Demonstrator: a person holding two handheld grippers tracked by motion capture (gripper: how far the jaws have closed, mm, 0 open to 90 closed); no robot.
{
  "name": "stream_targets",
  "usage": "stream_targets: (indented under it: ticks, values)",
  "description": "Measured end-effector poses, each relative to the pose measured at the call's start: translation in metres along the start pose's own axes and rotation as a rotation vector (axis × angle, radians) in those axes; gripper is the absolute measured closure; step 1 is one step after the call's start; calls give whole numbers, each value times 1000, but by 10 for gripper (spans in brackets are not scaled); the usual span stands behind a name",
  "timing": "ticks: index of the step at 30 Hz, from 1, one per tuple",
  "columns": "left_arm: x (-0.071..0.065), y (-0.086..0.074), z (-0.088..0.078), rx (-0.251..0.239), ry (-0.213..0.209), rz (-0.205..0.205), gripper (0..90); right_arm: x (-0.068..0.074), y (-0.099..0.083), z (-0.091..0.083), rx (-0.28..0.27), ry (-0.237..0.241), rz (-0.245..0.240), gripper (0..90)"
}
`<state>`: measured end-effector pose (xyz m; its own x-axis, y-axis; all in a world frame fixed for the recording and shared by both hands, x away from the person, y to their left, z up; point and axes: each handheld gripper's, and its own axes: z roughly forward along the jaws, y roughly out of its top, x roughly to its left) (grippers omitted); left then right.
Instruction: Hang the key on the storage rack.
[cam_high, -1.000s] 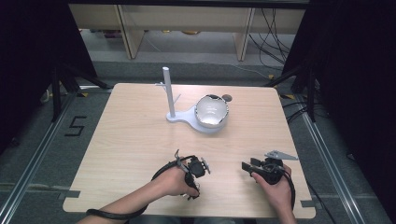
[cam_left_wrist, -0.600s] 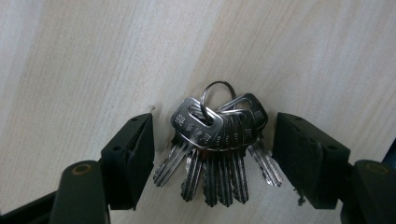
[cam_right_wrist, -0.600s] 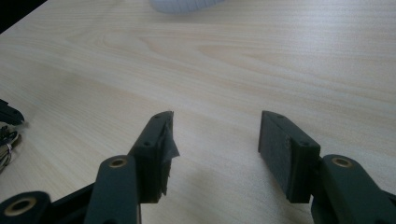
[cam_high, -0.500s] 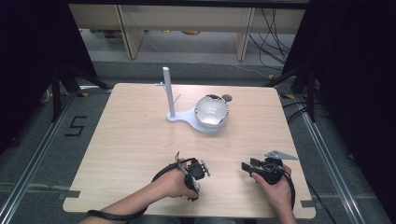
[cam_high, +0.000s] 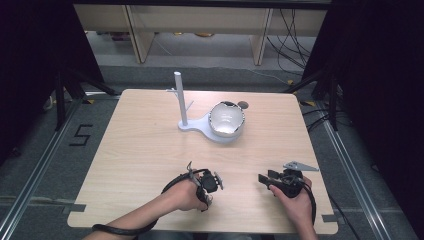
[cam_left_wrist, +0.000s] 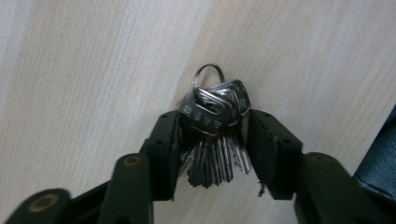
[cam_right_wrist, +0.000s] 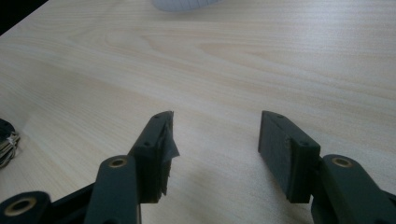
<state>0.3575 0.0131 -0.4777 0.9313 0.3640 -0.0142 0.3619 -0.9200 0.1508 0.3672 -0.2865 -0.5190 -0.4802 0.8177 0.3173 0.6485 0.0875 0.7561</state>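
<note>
Bunch of keys (cam_left_wrist: 215, 128): clasped by the just-closing left gripper (cam_left_wrist: 214, 140), lower centre. Bowl (cam_high: 226, 119): contents indiscernible. Right gripper (cam_right_wrist: 215, 140): spread, empty. Table (cam_high: 135, 145): open around.

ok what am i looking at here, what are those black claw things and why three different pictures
The claws are hand-held grippers: a person at a wooden table holds one in each hand. The high view looks down from above; the other two pictures come from small cameras riding on each gripper, looking along its two black jaws.

On the table stand a white stand with an upright post and a shiny bowl on its base.

The left gripper has a bunch of keys on a ring between its jaws. The jaws have just been closing around it; the left pad touches the keys, while contact on the right side is hard to judge.

The right gripper is open, with bare table between its jaws.
</note>
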Motion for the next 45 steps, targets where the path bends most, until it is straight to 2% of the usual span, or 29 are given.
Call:
stream_targets:
  ticks: [6, 7, 8, 9, 10, 11, 13, 14, 16, 17, 21, 25, 28, 30, 32, 34, 36, 39, 45]
  values:
    - [1, -4, -1, 1, -5, -4, 667, 0, 0, 1, 1, 1, -2, 463]
    - [1, -4, -1, 3, -4, -4, 673, 1, 0, 1, 4, -3, 11, 463]
    - [1, -5, -1, 4, -7, -9, 676, 0, -1, 3, -12, 5, -6, 463]
    - [1, -5, -1, 4, -9, -9, 675, 3, -1, 2, -4, 11, 39, 463]
    - [2, -5, -1, -2, -8, -14, 669, 3, -1, 2, -4, 14, 40, 463]
    - [3, -5, -1, -1, -5, -12, 646, 1, 0, 2, -6, 14, 18, 463]
    - [5, -6, -2, 4, -9, -23, 630, 1, -1, 2, -8, 11, 19, 463]
    - [6, -7, -2, 3, -5, -16, 629, 1, -1, 2, -8, 9, 21, 463]
    - [5, -8, -2, 9, -9, -17, 628, 3, 0, 0, 20, 0, 40, 463]
    - [5, -8, -2, 12, -10, -23, 623, 2, 0, 2, 10, 10, 37, 463]
    - [6, -8, -5, -12, -9, -31, 564, 3, 0, 1, 21, 7, 40, 463]
    - [10, -8, -5, 1, 2, -38, 510, 3, 0, 1, 22, 14, 40, 463]
    - [11, -6, -2, 9, -8, -52, 469, 3, -1, 3, 8, 21, 36, 463]
    - [11, -3, -2, 19, -9, -40, 457, 3, -1, 3, 8, 20, 36, 463]
    - [10, -1, 0, 8, -13, -38, 437, 3, -1, 3, 6, 22, 39, 463]
    - [10, 0, 0, 20, -22, -33, 424, 3, 0, 1, 23, 12, 37, 463]
    - [11, 0, 1, 28, -15, -14, 412, 3, -1, 2, 11, 23, 42, 463]
    - [12, 1, 2, 26, -19, -9, 398, 3, -1, 2, 18, 23, 47, 464]
    - [8, 1, 1, 39, 1, 26, 483, 3, -1, 2, 14, 21, 41, 464]
